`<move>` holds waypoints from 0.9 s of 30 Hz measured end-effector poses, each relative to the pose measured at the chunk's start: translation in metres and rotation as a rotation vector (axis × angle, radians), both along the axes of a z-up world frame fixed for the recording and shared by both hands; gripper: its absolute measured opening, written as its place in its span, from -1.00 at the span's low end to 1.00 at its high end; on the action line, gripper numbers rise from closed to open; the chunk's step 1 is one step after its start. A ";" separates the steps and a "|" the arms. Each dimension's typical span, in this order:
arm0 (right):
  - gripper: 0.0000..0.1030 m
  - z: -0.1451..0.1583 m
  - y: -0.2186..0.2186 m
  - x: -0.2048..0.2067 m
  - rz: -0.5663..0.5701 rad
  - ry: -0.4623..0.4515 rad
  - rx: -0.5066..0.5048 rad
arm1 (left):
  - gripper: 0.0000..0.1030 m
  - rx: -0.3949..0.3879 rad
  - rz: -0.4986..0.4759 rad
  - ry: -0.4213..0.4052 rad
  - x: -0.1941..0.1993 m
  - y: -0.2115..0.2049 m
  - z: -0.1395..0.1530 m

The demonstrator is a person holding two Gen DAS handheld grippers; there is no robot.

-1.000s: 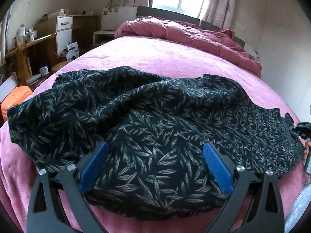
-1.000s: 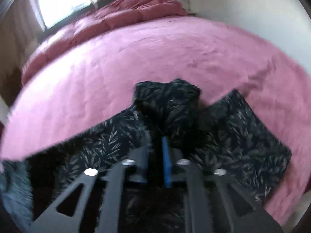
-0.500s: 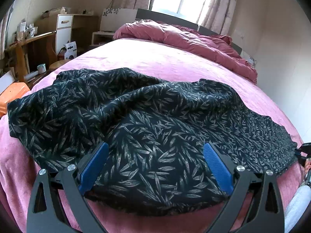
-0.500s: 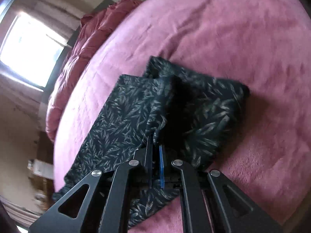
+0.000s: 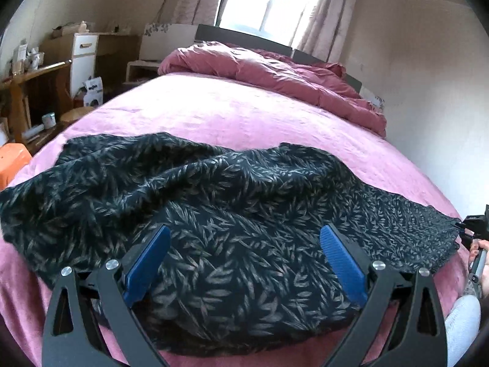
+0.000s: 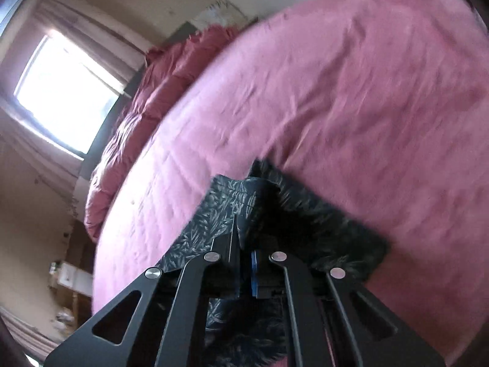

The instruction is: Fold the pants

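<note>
Black pants with a pale leaf print (image 5: 232, 214) lie crumpled across the near end of a pink bed (image 5: 232, 113). My left gripper (image 5: 244, 253) hovers over their near edge, open, its blue pads (image 5: 342, 260) wide apart with cloth below them and nothing pinched. In the right wrist view my right gripper (image 6: 244, 238) is shut on a bunched end of the pants (image 6: 232, 205), which it holds lifted over the bed (image 6: 336, 91). At the right edge of the left wrist view the right gripper (image 5: 475, 229) shows by the pants' far right end, held by a hand.
A rumpled pink duvet (image 5: 275, 73) lies at the head of the bed below a window (image 5: 262, 0). A wooden desk (image 5: 33, 76), a white drawer unit (image 5: 82, 58) and an orange item (image 5: 12, 160) stand on the left. A wall runs along the right.
The right gripper has rolled and swung sideways with the pants' end in its grip, and the pants have been drawn out flatter to the right. The left gripper stayed open, almost still.
</note>
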State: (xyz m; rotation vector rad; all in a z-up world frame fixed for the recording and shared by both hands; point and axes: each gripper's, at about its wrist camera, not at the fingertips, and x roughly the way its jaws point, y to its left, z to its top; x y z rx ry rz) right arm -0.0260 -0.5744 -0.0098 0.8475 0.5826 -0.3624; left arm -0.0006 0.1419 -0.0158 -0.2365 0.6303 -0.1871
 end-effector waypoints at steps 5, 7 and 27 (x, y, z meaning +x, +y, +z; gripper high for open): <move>-0.93 -0.016 -0.012 -0.020 -0.008 0.053 -0.015 | 0.91 0.068 -0.036 0.056 0.006 -0.014 -0.013; -0.93 -0.027 -0.015 -0.021 -0.001 0.077 0.000 | 0.91 0.082 -0.048 0.057 0.006 -0.016 -0.012; -0.52 0.020 -0.022 0.046 0.092 0.126 -0.214 | 0.93 0.088 -0.066 0.065 0.009 -0.028 -0.013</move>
